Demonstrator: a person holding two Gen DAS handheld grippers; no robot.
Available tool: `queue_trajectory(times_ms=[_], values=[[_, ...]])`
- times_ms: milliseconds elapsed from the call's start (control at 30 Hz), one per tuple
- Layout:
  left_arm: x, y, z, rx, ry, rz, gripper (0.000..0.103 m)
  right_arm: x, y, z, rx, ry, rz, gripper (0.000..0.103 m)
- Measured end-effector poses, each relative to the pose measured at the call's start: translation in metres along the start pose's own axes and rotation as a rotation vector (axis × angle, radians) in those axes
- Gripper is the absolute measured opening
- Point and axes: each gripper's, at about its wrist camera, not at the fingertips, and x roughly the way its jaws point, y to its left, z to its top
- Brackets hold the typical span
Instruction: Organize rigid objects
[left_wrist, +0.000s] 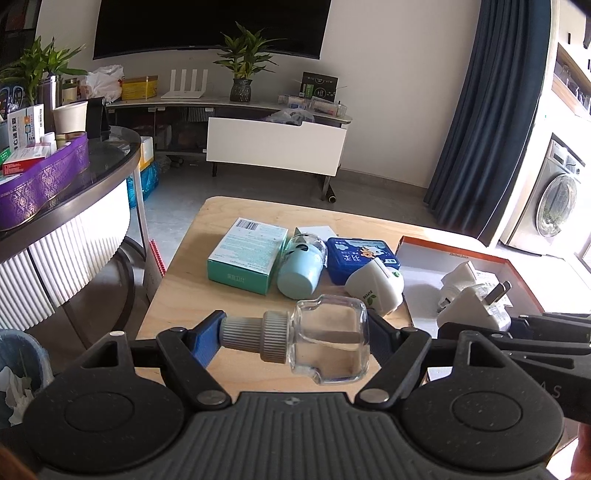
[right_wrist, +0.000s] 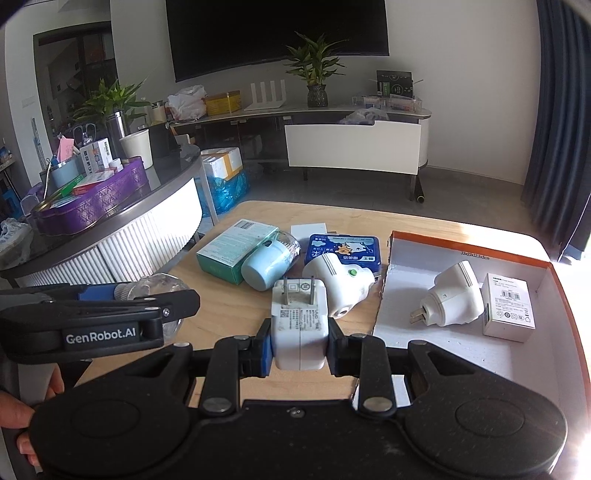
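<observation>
right wrist: two items in the cardboard box (right_wrist: 517, 369), four on table (right_wrist: 221, 321).

left tongs (left_wrist: 295, 334): black linkage arms, blue pads, silver pivot rivets, two round black discs, ribbed grey centre plate | right tongs (right_wrist: 299, 345): same build | white "GenRobot.AI" lettering on left unit's side, 9 o'clock in right view

Glass bottle (right_wrist: 155, 291) half behind left claw (right_wrist: 122, 314)

Twin wrist views over shared table (left_wrist: 173, 295)
</observation>
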Motion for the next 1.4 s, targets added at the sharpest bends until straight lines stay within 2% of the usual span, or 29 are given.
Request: queue_trajectory(times_ms=[733,1400], values=[[-0.009,-0.043,-0.004,0.055,0.006,-0.061,0.08,-0.04,-0.031,-0.013,0.064,-0.045,-0.05,0.035],[-0.007,-0.069,-0.005,0.099,0.012,-0.101,0.08,-0.056,-0.055,-0.017,0.115,-0.069,-0.095,0.035]])
